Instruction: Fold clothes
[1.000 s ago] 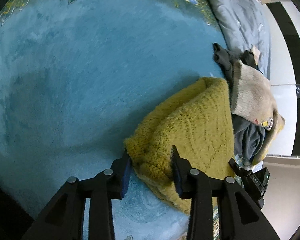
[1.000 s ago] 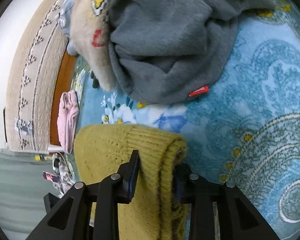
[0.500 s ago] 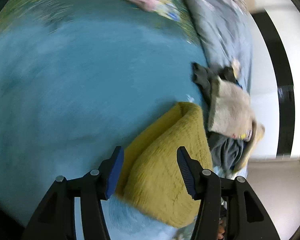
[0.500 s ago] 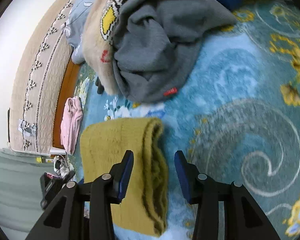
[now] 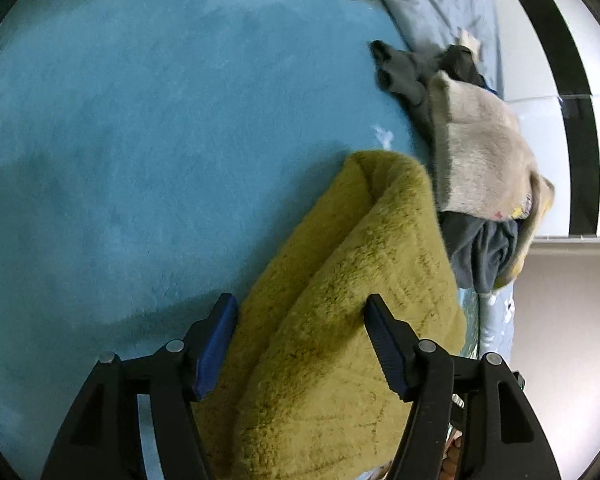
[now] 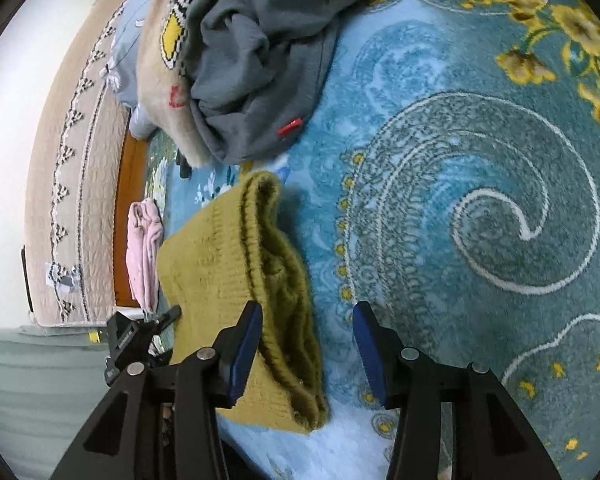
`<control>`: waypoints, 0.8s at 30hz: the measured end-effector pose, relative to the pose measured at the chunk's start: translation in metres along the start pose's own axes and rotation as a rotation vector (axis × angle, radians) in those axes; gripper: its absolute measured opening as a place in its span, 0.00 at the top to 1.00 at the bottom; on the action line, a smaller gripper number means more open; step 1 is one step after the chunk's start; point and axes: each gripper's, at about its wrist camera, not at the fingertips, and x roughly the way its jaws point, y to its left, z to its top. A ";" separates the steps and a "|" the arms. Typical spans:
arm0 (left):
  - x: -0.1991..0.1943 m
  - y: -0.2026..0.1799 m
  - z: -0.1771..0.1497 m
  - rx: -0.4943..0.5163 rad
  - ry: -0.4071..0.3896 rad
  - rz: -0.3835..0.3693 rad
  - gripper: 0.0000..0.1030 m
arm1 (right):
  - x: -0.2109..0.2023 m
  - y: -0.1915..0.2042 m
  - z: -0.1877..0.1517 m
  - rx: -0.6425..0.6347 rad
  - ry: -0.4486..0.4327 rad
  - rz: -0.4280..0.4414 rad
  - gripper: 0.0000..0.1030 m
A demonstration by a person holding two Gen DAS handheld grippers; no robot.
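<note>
A folded mustard-yellow knit sweater (image 5: 340,300) lies on the blue carpet (image 5: 140,140). My left gripper (image 5: 302,340) is open, its fingers on either side of the sweater's near end, not pinching it. In the right wrist view the same sweater (image 6: 244,288) lies folded, and my right gripper (image 6: 306,344) is open over its thick folded edge. The left gripper (image 6: 140,336) shows at the sweater's far side.
A heap of unfolded clothes, a beige knit (image 5: 480,148) over a grey garment (image 6: 260,60), lies beside the sweater. A folded pink garment (image 6: 144,248) lies near a wooden bed frame (image 6: 122,220). The patterned carpet (image 6: 480,200) spreads to the right.
Both grippers were shut on the yellow sweater and have opened, letting it go. The sweater now rests folded on the carpet and both grippers have drawn back a little.
</note>
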 end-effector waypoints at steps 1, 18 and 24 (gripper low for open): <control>0.002 0.001 -0.002 -0.016 0.003 0.000 0.43 | 0.000 -0.001 0.001 0.002 -0.005 0.001 0.49; -0.011 0.012 -0.011 -0.045 -0.038 -0.005 0.72 | 0.050 0.015 0.010 -0.017 -0.001 0.116 0.29; -0.006 0.012 -0.008 -0.055 -0.040 -0.016 0.71 | 0.056 0.002 -0.002 0.042 0.090 0.225 0.30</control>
